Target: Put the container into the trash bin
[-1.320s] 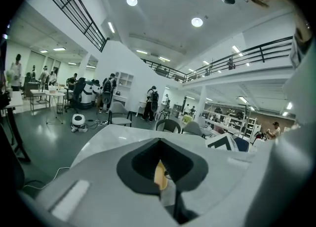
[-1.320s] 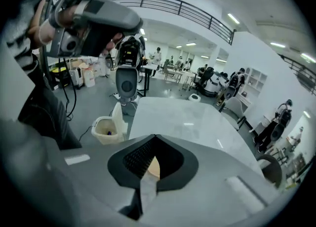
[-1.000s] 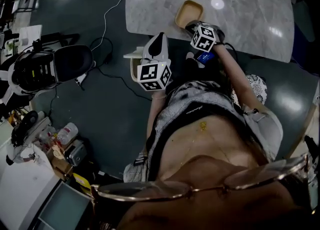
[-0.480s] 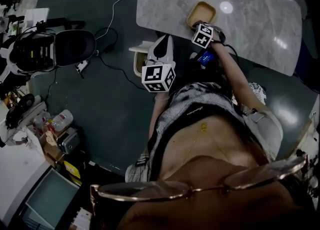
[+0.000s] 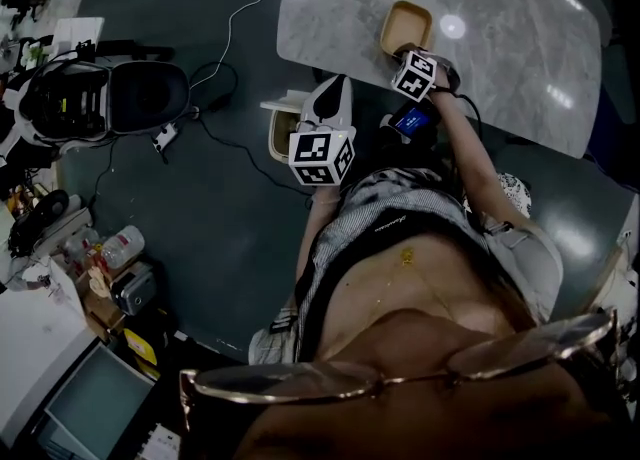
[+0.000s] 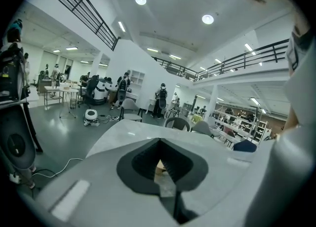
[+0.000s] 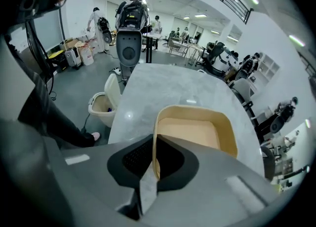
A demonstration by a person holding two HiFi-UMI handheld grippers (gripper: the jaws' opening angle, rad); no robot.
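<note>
Container: a shallow tan tray (image 7: 190,134) with rounded corners and a raised rim; nothing shows inside it.
Where it is: on the grey marble table (image 7: 163,90), close to the near edge. In the head view the container (image 5: 405,23) sits just beyond the right gripper's marker cube.
Trash bin: a cream bin (image 7: 101,107) with its lid tipped up stands on the floor beside the table's edge. In the head view the left gripper partly covers it (image 5: 277,138).
Around: a white cable (image 5: 240,18) snakes over the dark floor and a black chair (image 5: 150,98) stands well apart from the table. The table's corner lies between container and bin.
Right gripper: the right gripper (image 7: 154,164) meets the container at its near corner. The rim wall runs down into the slot between the jaws, which are closed on it.
Left gripper: the left gripper (image 5: 330,98) hangs over the bin, apart from the table. In its own view (image 6: 159,167) the jaws are pressed together with nothing between them.
</note>
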